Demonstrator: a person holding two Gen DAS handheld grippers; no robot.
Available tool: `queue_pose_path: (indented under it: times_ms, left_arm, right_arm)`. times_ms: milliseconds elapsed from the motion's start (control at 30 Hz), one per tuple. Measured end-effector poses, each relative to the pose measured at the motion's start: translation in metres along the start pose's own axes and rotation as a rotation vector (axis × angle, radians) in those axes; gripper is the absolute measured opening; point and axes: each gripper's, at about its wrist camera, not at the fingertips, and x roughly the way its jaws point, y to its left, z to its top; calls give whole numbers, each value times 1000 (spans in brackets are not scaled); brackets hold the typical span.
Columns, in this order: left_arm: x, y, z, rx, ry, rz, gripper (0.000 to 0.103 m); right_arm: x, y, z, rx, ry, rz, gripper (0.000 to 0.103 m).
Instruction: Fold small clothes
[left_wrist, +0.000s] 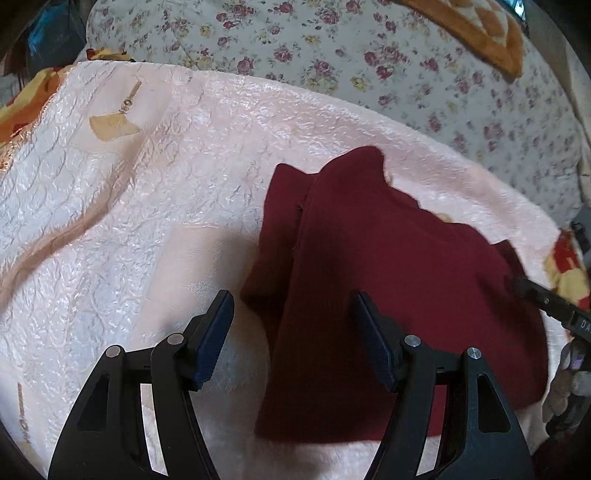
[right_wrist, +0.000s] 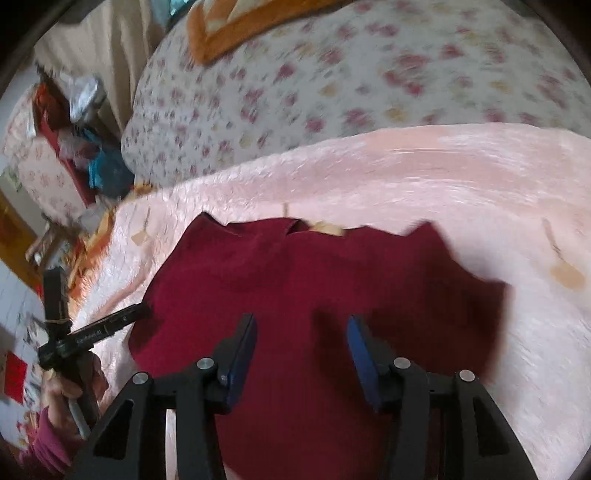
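Observation:
A dark red garment (left_wrist: 388, 280) lies on a pale pink textured blanket (left_wrist: 147, 184), with its left part folded over the middle. My left gripper (left_wrist: 293, 332) is open and empty, hovering over the garment's left edge. The garment also shows in the right wrist view (right_wrist: 314, 280), spread wide. My right gripper (right_wrist: 301, 354) is open and empty above the garment's near part. The right gripper's finger tip (left_wrist: 532, 291) shows at the garment's right edge in the left wrist view. The left gripper (right_wrist: 110, 321) shows at the garment's left edge in the right wrist view.
A floral quilt (left_wrist: 369, 66) with an orange patterned blanket (left_wrist: 480, 33) lies behind the pink blanket. A red and yellow cloth (left_wrist: 569, 273) peeks out at the right. Cluttered shelves and bags (right_wrist: 81, 147) stand at the far left of the right wrist view.

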Motion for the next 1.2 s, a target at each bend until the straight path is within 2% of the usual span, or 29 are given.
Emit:
queue_pose_path:
  times_ms: [100, 167, 233, 400, 533, 600, 700, 800, 1000, 1100, 1200]
  left_arm:
    - [10, 5, -4, -20, -4, -2, 67]
    - [13, 9, -5, -32, -4, -18, 68]
    - [14, 13, -5, -40, -3, -38, 69]
    - [16, 15, -3, -39, -3, -66, 70]
    - [14, 14, -5, -24, -8, -73, 70]
    - [14, 14, -6, -24, -8, -76, 70]
    - [14, 16, -6, -27, -6, -83, 70]
    - [14, 17, -5, -32, -3, -92, 70]
    - [16, 17, -6, -33, 1, -103, 70]
    - [17, 18, -5, -37, 5, -112, 70]
    - [20, 20, -4, -43, 2, -121, 70]
  right_arm:
    - [43, 23, 13, -62, 72, -2, 49]
    - [70, 24, 18, -75, 111, -62, 49]
    - [90, 20, 27, -100, 100, -136, 48]
    - [95, 11, 45, -32, 111, -200, 47]
    - [74, 27, 45, -105, 130, -238, 48]
    - [60, 31, 43, -125, 119, -231, 48]
    - [47, 31, 46, -86, 111, -135, 48]
    - [54, 47, 51, -93, 108, -67, 48]
    - [120, 94, 60, -147, 152, -5, 48]
    - [154, 108, 71, -161, 158, -27, 48]
    - [179, 105, 84, -119, 152, -47, 48]
